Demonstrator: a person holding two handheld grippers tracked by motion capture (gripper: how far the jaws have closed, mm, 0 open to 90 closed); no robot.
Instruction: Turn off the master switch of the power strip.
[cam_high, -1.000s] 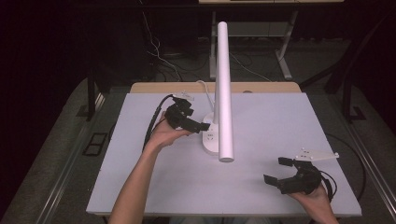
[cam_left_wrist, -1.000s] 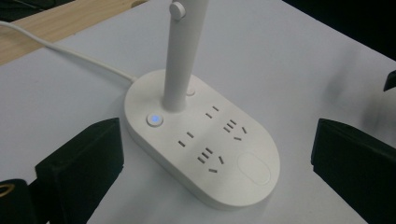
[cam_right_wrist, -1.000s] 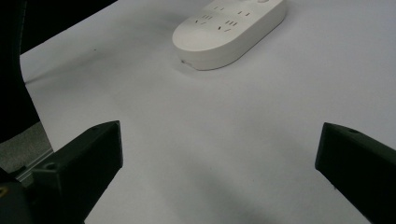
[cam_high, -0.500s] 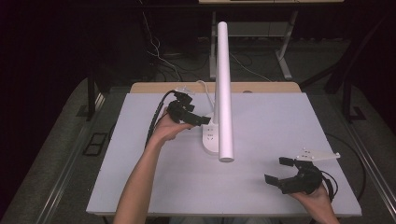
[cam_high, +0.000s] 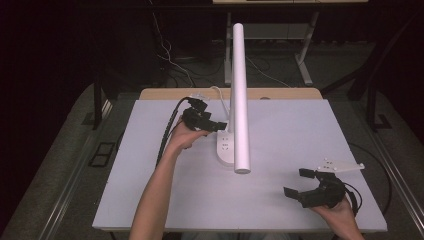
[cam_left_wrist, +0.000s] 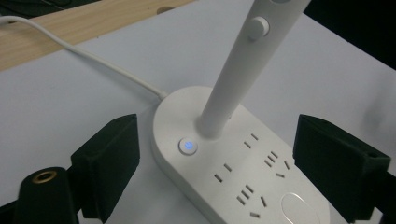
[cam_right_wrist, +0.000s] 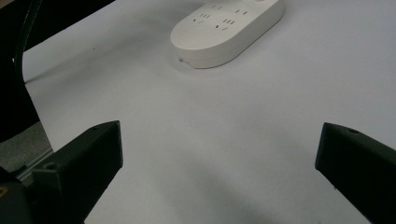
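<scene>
Smooth white plastic lamp base (cam_left_wrist: 243, 172) — matt table (cam_high: 300, 145).

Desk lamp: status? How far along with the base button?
Done: left gripper has reached the lamp base, jaws open either side of it. In hand: the power button glows blue, not touched. Left: the lamp bar shows no light. Right gripper sits idle, open, near the table's corner.

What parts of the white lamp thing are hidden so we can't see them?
- Lamp base: in the high view, the lamp arm covers its right side.
- Lamp arm's top: cut off by the left gripper view's upper edge.
- Base's far end: cut off by the right gripper view's top edge.
- Cord plug: runs out of frame.
</scene>
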